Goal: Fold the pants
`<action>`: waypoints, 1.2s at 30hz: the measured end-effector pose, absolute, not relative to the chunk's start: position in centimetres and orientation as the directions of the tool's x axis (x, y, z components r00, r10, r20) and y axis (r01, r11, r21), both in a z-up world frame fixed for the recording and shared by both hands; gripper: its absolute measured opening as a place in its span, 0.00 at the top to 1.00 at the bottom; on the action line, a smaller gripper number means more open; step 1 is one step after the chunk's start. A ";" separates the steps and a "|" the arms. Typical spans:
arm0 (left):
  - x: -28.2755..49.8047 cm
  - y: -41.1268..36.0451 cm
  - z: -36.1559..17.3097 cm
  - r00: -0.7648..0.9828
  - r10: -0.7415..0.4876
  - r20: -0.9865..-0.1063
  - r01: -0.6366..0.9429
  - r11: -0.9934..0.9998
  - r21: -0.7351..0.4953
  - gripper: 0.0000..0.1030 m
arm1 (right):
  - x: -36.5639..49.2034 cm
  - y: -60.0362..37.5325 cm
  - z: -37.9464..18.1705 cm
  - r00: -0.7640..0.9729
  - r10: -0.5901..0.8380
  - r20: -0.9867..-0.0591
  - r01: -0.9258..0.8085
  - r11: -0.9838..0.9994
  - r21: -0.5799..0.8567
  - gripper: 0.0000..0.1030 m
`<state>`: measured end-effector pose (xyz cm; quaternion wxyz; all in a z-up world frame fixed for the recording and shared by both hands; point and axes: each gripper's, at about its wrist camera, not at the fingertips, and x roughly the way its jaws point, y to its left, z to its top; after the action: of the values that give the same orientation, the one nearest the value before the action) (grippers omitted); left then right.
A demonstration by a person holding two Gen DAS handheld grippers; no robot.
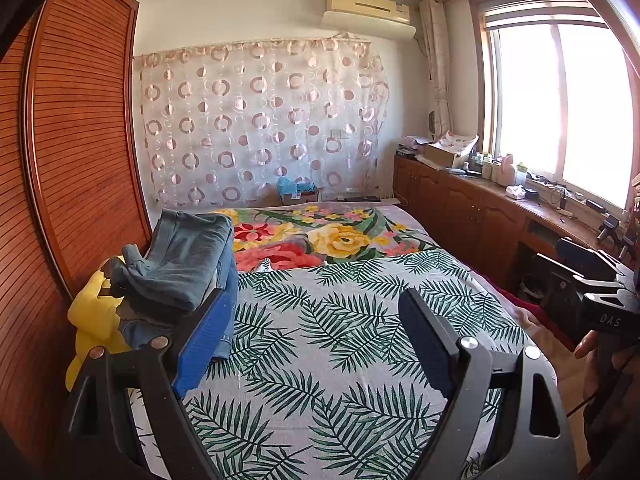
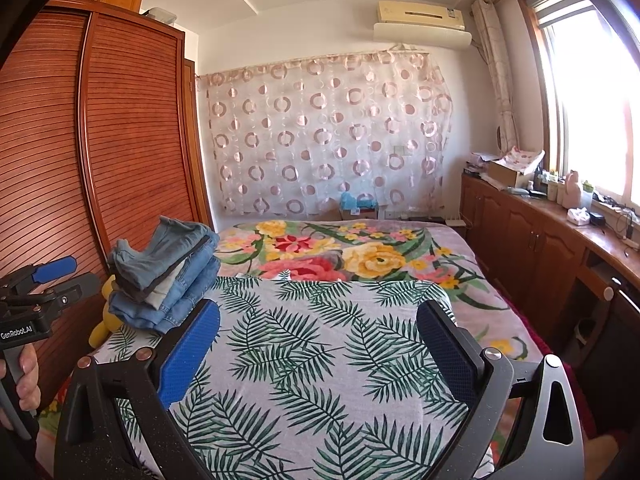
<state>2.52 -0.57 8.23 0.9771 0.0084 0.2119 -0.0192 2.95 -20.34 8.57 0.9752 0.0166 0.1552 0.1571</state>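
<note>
Folded pants [image 1: 188, 260], denim, stacked in a pile at the bed's left edge, just beside the slatted wooden wardrobe [image 1: 80, 140]. Right wrist view shows the stack [image 2: 168, 276] from the side: several layers, lighter jeans under, a grey-blue pair on top. Left wrist view shows mostly the top pair, with a yellow plush toy [image 1: 92, 312] touching the pile on its near-left side; right view catches only a bit of that toy [image 2: 106, 320] below the stack.

Left gripper [image 1: 316, 340] jaws spread wide, nothing between them, hovering over the palm-leaf sheet [image 1: 320, 320]. Right gripper [image 2: 318, 344] also wide open and empty over the same sheet. Neither touches the pants.

Left view shows the right gripper's body and the hand [image 1: 596, 360] holding it at the right edge; right view shows the left gripper's handle and hand [image 2: 24, 380] at the left edge.

Floral blanket [image 2: 340, 252] beyond the sheet, circle-pattern curtain [image 2: 328, 136] behind, window [image 1: 560, 112] and low cabinets [image 1: 460, 208] on the right.
</note>
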 end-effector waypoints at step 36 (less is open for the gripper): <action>2.5 -0.5 7.9 0.909 -0.037 -0.414 0.043 0.999 0.004 0.16 | 2.8 -20.2 8.6 0.905 0.311 -0.289 -0.302 0.950 0.076 0.03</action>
<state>2.50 -0.53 7.90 0.9771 0.0066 0.2118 -0.0205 2.77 -20.22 8.62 0.9760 0.0148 0.1503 0.1571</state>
